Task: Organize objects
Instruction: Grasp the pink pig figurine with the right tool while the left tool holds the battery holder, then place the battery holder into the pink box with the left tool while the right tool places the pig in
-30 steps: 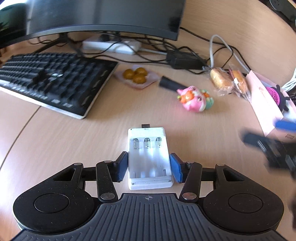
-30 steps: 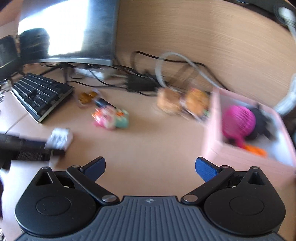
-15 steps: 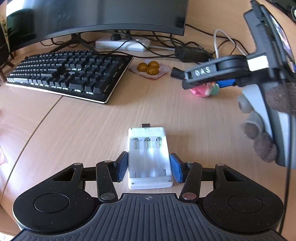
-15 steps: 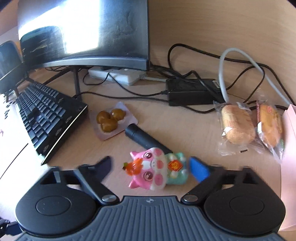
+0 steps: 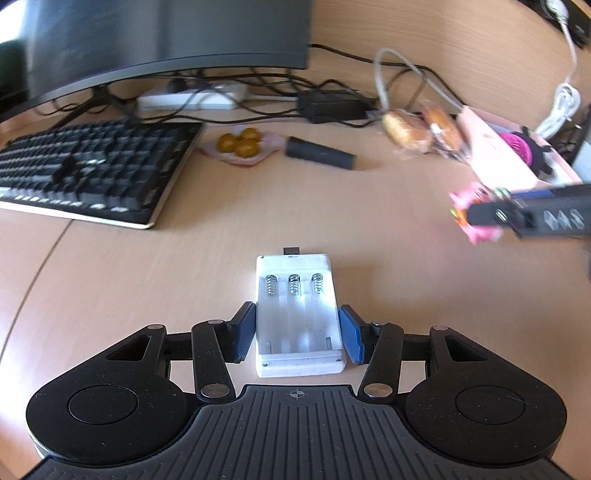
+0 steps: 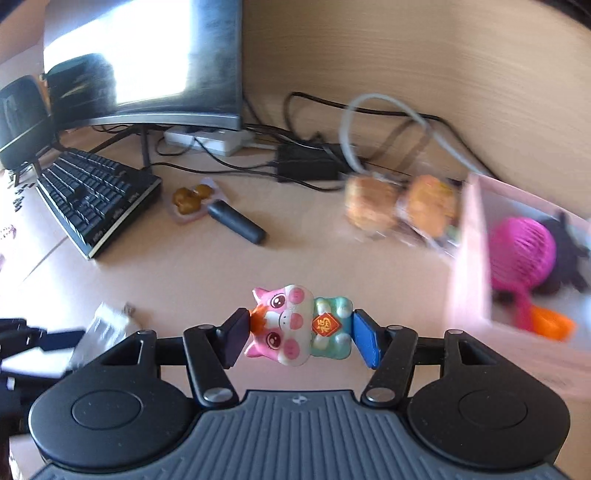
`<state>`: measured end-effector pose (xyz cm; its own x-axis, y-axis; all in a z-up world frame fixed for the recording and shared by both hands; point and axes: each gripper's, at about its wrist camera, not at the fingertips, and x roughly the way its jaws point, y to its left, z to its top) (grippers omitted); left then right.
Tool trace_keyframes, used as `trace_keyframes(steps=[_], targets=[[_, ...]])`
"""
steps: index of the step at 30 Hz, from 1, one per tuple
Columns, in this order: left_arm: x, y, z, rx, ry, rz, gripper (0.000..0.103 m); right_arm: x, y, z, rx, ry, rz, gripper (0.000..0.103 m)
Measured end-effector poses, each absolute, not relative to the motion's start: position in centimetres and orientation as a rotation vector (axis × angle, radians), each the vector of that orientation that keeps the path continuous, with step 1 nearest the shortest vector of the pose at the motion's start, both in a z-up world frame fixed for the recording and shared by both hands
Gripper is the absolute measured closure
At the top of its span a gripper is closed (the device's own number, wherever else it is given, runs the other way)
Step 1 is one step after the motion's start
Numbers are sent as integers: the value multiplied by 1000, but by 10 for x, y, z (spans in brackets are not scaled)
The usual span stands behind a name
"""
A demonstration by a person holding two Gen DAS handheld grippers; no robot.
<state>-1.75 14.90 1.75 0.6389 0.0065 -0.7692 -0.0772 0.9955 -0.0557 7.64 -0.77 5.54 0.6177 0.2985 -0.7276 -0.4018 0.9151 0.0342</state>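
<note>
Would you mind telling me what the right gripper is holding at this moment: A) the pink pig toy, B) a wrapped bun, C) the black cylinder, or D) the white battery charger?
A: in the right wrist view the right gripper has both blue pads pressed against the pink pig toy.

A light wooden desk [image 5: 229,236] meets a wooden wall [image 6: 406,55] at 12 o'clock; bright light reflects on the monitor [image 6: 147,62].

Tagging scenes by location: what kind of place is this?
Most likely an office or home computer desk: a curved monitor, a black keyboard, and a power strip with tangled cables on a wooden desktop.
</note>
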Motion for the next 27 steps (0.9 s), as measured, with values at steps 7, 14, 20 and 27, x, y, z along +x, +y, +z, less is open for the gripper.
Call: trace_keyframes(steps=[7, 14, 20, 27], targets=[[-5, 129, 16, -78, 866, -32, 50, 17, -51, 53, -194, 836, 341, 42], [2, 115, 16, -70, 869, -59, 50, -30, -60, 43, -283, 832, 299, 19], [4, 98, 15, -11, 872, -83, 50, -51, -68, 43, -281, 819, 255, 3], [-1, 95, 14, 12, 867, -91, 50, -52, -81, 44, -210, 845, 251, 0]])
